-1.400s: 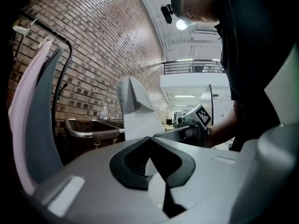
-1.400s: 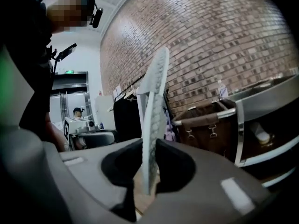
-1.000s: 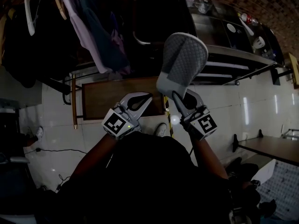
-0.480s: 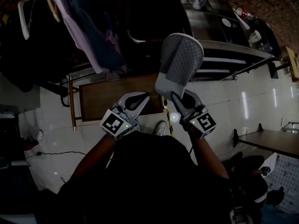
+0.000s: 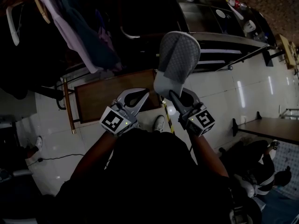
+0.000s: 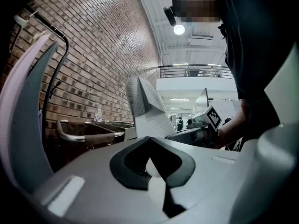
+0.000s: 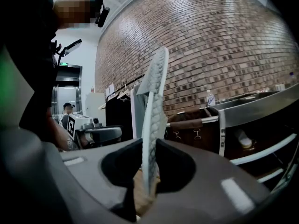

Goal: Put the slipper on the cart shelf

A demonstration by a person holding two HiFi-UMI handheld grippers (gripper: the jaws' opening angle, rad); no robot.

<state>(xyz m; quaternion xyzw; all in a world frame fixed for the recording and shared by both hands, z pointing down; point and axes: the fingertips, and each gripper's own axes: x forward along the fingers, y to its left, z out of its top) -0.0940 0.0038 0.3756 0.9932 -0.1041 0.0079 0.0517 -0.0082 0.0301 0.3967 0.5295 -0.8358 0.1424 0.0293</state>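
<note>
Right gripper view: right claw (image 7: 149, 144) clenched on slipper (image 7: 154, 97) | left claw (image 6: 150, 139) closed, empty | cart shelf (image 7: 266, 149) holds white object (image 7: 244, 139)

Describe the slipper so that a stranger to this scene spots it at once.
Start at the steel cart across the top of the head view. Just in front of it, the right gripper pinches the lower end of the slipper, which stands upright. It is pale grey with a diamond-textured surface, unlike the hanging clothes to its left.
</note>
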